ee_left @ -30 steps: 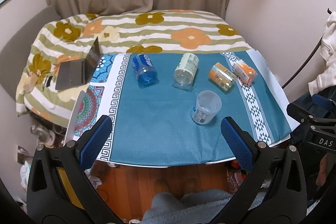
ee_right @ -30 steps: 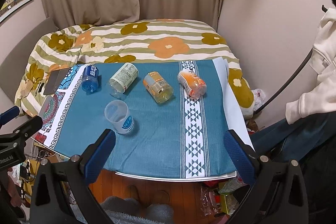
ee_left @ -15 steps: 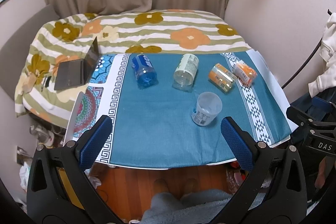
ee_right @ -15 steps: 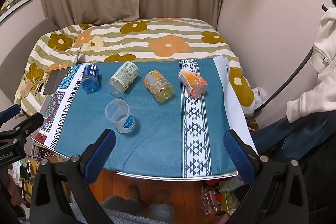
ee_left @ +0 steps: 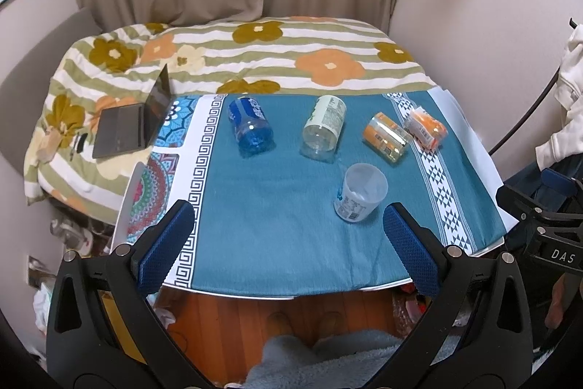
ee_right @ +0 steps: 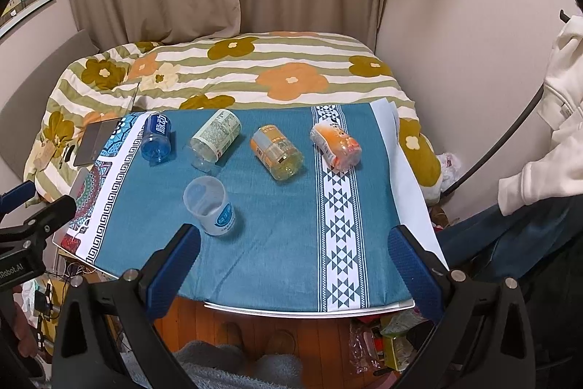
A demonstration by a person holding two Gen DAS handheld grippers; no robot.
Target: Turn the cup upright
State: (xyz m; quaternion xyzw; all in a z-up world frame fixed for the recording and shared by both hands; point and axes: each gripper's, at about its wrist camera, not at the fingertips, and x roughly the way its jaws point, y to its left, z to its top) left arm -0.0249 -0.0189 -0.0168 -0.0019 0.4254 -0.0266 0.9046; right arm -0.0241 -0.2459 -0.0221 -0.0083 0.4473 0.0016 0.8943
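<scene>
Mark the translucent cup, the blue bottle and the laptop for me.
translucent cup [ee_right: 209, 206]: right wrist view, on its side wall below the rim.
blue bottle [ee_left: 249, 123]: left wrist view, mid-body.
laptop [ee_left: 120, 130]: left wrist view, on its keyboard deck.

Cup [ee_left: 360, 193] label print too small to read.

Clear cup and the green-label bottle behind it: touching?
Apart. The left wrist view shows a strip of blue cloth between the clear cup and the green-label bottle.
</scene>
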